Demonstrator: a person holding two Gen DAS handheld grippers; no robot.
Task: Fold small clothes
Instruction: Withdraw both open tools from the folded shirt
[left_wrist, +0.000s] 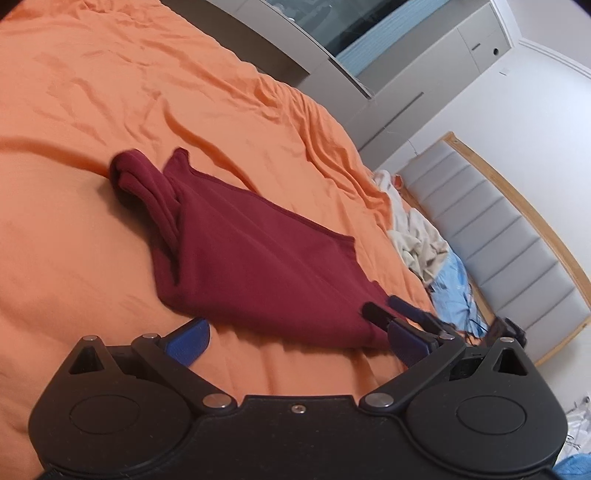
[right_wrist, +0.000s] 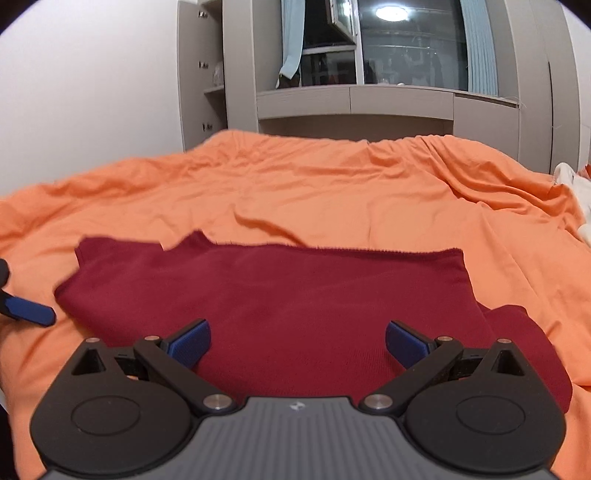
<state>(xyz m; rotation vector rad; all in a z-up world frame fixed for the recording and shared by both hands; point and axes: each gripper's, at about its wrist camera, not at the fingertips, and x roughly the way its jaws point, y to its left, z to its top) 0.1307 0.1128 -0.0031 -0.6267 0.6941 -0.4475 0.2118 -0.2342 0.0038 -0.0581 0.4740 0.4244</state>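
A dark red garment (left_wrist: 258, 266) lies folded flat on the orange bed sheet (left_wrist: 110, 92), with a bunched sleeve (left_wrist: 129, 177) at its far left end. My left gripper (left_wrist: 297, 343) is open just short of the garment's near edge, nothing between its blue pads (left_wrist: 188, 343). In the right wrist view my right gripper (right_wrist: 297, 341) stands open low over the garment (right_wrist: 277, 295), holding nothing. The right gripper (left_wrist: 380, 303) also shows by the garment's right corner. One finger of the left gripper (right_wrist: 29, 312) pokes in from the left beside the cloth.
A heap of white and beige clothes (left_wrist: 417, 240) and a blue cloth (left_wrist: 454, 291) lie by the grey padded headboard (left_wrist: 498, 240). Grey cabinets and a dark window (right_wrist: 354, 99) stand past the bed's far edge. White fabric (right_wrist: 572, 181) shows at the right.
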